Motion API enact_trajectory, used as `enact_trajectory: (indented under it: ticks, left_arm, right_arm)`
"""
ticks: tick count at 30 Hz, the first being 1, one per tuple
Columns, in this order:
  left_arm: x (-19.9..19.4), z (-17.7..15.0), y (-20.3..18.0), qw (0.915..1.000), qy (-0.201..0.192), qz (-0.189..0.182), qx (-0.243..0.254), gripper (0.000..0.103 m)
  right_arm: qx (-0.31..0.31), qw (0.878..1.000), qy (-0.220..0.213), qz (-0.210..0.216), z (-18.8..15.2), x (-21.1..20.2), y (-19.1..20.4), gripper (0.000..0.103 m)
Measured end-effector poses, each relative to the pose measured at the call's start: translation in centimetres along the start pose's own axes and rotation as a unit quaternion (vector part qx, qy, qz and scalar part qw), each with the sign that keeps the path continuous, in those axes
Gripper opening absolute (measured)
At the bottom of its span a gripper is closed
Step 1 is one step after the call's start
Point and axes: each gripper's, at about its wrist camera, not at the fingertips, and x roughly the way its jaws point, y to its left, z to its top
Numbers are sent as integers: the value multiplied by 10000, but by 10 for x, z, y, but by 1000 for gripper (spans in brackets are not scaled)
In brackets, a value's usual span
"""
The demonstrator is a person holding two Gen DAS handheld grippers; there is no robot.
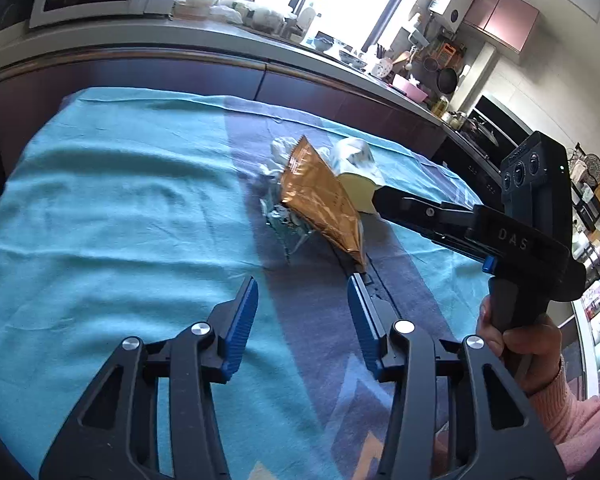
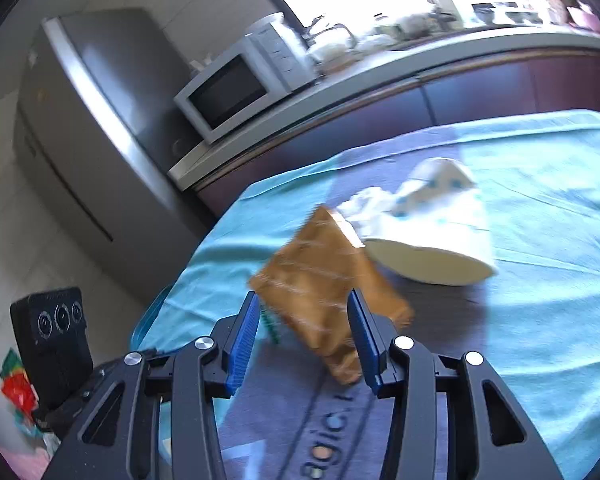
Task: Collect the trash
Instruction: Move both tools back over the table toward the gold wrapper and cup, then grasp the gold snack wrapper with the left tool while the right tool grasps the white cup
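We are picking up trash, and it all sits in one little heap in the middle of the table (image 1: pixel 100 200), which is covered with a blue-green cloth. On top, near the middle of the left wrist picture, lies a shiny golden-brown snack wrapper (image 1: pixel 320 200). Under its left side there is some crinkly silver foil (image 1: pixel 280 218). Behind it, a bit higher in the picture, sit a scrunched white tissue (image 1: pixel 280 148) and a paper cup (image 1: pixel 358 168) tipped over on its side.

Our left tongs (image 1: pixel 304 300) are at the bottom middle of that picture. They are partly open, with nothing in them. They point at the heap, so they look ready to help.

Our right tongs (image 2: pixel 304 320) come in from the right side. In the right wrist picture they are partly open too, and the wrapper shows in the gap between the blue pads. The picture is blurry, so we cannot tell if the pads press on it. We think the wrapper goes first, because it is on top and easy to pinch. The other pieces can wait.
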Motion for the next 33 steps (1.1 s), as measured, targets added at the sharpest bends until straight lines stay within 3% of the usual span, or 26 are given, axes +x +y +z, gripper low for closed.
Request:
enact_trajectory:
  ticks: [4, 10, 18, 21, 22, 25, 33]
  left_arm:
    - [31, 4, -11, 9992, 285, -267, -54, 33]
    - [63, 13, -25, 9982, 463, -359, -120, 33]
    - [77, 37, -18, 9971, 520, -341, -436, 33]
    - [83, 42, -12, 9958, 570, -360, -626, 32]
    - [85, 44, -10, 9952, 584, -380, -688, 26]
    - [89, 46, -5, 9941, 589, -412, -806, 16]
    - [82, 46, -6, 9956, 431, -399, -731, 6]
  right_arm:
    - [464, 9989, -100, 12, 4, 3, -27, 45]
    - [880, 9955, -263, 231, 8, 4, -50, 45]
    - [1469, 9873, -424, 420, 12, 13, -68, 43]
    - [1612, 9849, -443, 455, 13, 14, -75, 30]
    - [1655, 9841, -433, 483, 12, 15, -78, 26]
    - [1738, 9823, -469, 523, 12, 14, -82, 19]
    - [1549, 9849, -582, 507, 13, 7, -82, 4]
